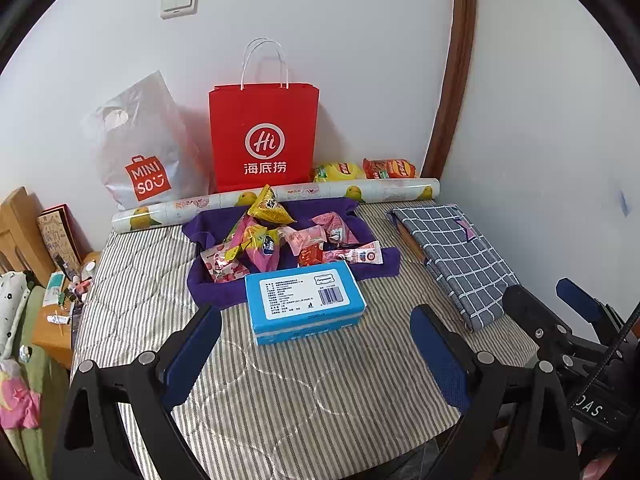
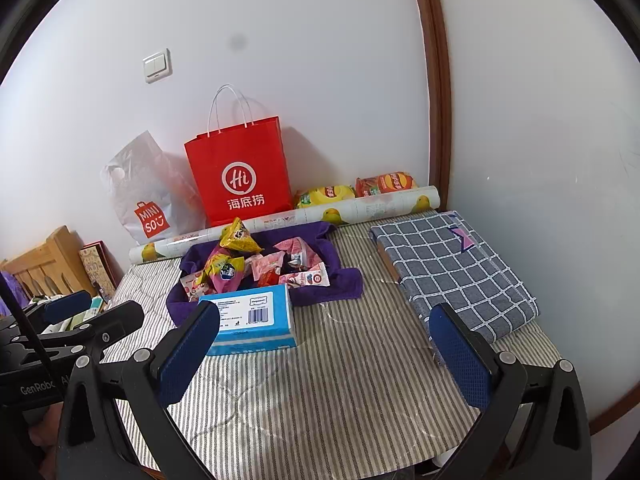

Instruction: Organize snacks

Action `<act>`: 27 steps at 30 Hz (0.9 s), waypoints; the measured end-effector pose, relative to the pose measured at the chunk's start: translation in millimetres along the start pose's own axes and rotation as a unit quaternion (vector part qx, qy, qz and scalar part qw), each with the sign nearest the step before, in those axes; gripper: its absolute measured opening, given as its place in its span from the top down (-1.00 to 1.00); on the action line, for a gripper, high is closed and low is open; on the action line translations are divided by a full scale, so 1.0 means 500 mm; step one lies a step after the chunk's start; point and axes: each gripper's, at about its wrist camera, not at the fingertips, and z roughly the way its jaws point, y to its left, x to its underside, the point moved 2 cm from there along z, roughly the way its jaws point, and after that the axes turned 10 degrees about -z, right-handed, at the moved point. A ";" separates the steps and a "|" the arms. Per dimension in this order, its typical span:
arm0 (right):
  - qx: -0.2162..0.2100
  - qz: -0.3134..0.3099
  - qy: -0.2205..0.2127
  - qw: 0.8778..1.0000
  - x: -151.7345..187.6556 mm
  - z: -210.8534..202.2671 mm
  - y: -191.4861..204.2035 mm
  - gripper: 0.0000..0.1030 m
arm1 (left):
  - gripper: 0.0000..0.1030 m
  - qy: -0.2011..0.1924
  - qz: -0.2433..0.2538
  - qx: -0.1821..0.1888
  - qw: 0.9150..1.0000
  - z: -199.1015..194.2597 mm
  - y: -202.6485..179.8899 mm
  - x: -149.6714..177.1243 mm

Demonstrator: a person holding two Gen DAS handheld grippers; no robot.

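A pile of snack packets (image 1: 280, 240), pink, yellow and red, lies on a purple cloth (image 1: 208, 288) on the striped table cover; the pile also shows in the right wrist view (image 2: 256, 266). A blue box (image 1: 304, 300) (image 2: 252, 320) lies just in front of the pile. My left gripper (image 1: 316, 360) is open and empty, held above the cover just short of the box. My right gripper (image 2: 324, 356) is open and empty, to the right of the box; it also shows in the left wrist view (image 1: 560, 300). Two chip bags (image 1: 364, 170) lie against the back wall.
A red paper bag (image 1: 264, 136) and a white MINISO plastic bag (image 1: 140, 148) stand against the wall. A rolled sheet (image 1: 280, 200) lies behind the cloth. A checked folded cloth over a book (image 1: 456, 252) lies at right. A wooden shelf with small items (image 1: 60, 300) stands at left.
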 end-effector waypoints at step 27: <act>0.000 0.001 -0.001 1.000 -0.001 -0.004 0.001 -1.00 | -0.86 -0.001 -0.001 0.001 1.000 -0.005 0.000 -0.001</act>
